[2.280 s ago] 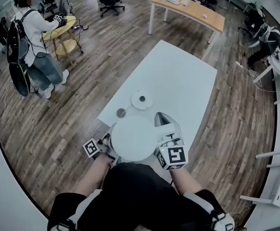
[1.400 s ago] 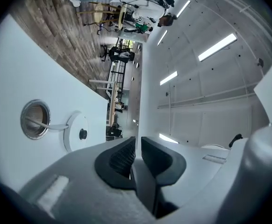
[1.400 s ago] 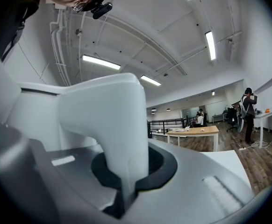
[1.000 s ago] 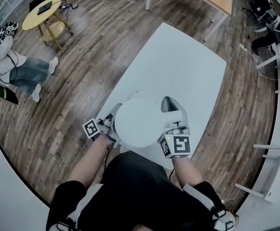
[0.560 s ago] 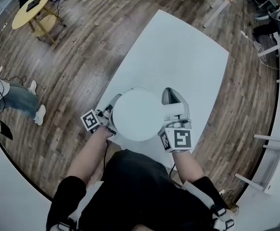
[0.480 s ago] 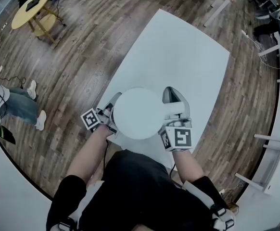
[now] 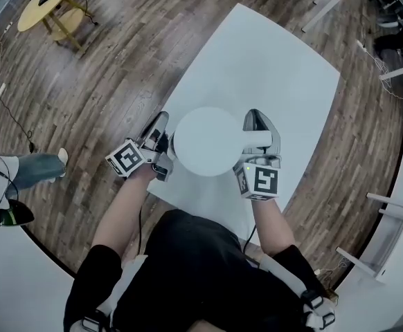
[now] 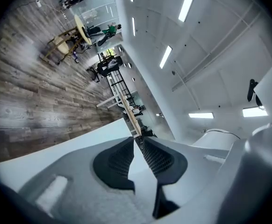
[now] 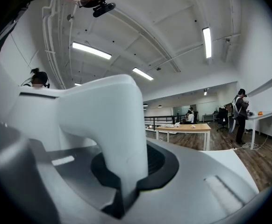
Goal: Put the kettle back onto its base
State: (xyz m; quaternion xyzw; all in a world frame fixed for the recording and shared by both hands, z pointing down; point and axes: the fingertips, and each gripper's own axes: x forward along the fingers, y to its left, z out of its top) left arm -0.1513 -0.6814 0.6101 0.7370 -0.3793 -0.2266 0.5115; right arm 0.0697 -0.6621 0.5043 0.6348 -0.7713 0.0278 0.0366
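Head view: the kettle's (image 7: 207,141) round top hides whatever is under it, near the white table's (image 7: 271,61) 6 o'clock edge. Wood floor (image 7: 111,68) lies all around.

Left gripper view: the left gripper (image 8: 138,146), at the kettle's 9 o'clock, has jaws that have just been opening. The gap is narrow and empty.

Right gripper view: the right gripper (image 9: 126,169), at 3 o'clock, clamps the kettle handle (image 9: 112,120), its jaws just easing.

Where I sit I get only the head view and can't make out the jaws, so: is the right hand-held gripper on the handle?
Observer: Yes. The right gripper view shows the right hand-held gripper with its pads pressed on both sides of the white handle; its jaws have just been opening slightly.
Operator: And the left one?
Observer: The left hand-held gripper is empty: its view shows the jaws apart, just opened further, nothing between them, with the kettle off to one side.
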